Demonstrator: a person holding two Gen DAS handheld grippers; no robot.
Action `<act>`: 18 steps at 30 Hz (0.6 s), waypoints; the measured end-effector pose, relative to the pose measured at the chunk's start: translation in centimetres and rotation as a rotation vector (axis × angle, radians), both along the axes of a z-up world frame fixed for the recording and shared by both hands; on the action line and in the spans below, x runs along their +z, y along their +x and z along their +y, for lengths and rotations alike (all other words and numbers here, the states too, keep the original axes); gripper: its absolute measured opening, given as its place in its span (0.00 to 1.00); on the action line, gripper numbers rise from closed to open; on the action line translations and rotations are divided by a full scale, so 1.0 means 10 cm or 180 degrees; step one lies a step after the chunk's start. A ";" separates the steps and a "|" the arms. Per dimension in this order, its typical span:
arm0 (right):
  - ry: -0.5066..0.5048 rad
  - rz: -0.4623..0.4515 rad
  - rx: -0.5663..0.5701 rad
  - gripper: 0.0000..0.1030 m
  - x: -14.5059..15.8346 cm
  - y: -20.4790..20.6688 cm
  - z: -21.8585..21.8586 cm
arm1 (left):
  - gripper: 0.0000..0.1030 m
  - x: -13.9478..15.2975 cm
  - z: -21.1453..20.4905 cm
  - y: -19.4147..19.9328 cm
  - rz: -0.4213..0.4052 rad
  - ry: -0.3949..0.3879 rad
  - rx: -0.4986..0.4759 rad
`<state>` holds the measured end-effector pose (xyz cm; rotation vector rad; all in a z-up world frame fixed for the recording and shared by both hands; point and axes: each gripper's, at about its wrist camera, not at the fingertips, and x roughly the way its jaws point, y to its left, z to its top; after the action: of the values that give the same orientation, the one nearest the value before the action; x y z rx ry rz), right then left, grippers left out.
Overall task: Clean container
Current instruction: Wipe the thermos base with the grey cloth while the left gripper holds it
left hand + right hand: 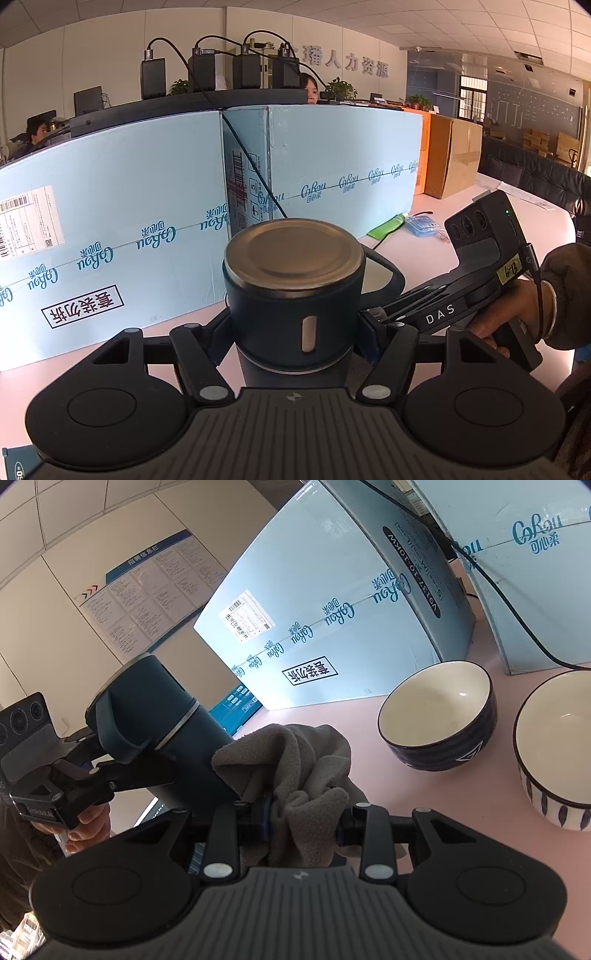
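A dark blue flask (291, 295) with a steel-topped lid and a loop handle is held off the table, clamped between the fingers of my left gripper (293, 325). In the right wrist view the flask (147, 709) lies tilted, lid end up to the left, with the left gripper (122, 771) gripping its body. My right gripper (304, 823) is shut on a bunched grey cloth (295, 768), and the cloth touches the flask's lower body. The right gripper's fingertips are hidden behind the flask in the left wrist view; a hand (517, 314) holds it.
Large light blue cartons (110, 221) stand along the back of the pink table (424, 812). A dark bowl (439, 716) and a white striped bowl (554, 746) sit to the right. A brown carton (450, 155), a green packet (388, 225) and a cable lie farther off.
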<state>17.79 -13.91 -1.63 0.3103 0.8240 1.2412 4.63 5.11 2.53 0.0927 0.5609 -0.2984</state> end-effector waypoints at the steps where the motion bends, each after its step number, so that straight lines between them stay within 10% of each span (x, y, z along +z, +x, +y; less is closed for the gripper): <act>1: -0.0008 -0.0022 0.0000 0.34 0.01 -0.01 0.01 | 0.60 0.00 0.00 0.00 0.0000 -0.0008 0.0011; 18: 0.0145 0.0010 -0.0183 0.34 0.03 -0.06 -0.03 | 0.74 -0.12 -0.20 -0.19 -0.0280 -0.0337 0.0922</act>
<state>17.20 -14.22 -1.36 0.3705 0.7852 1.2071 2.74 3.12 1.28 -0.0775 0.4630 -0.0413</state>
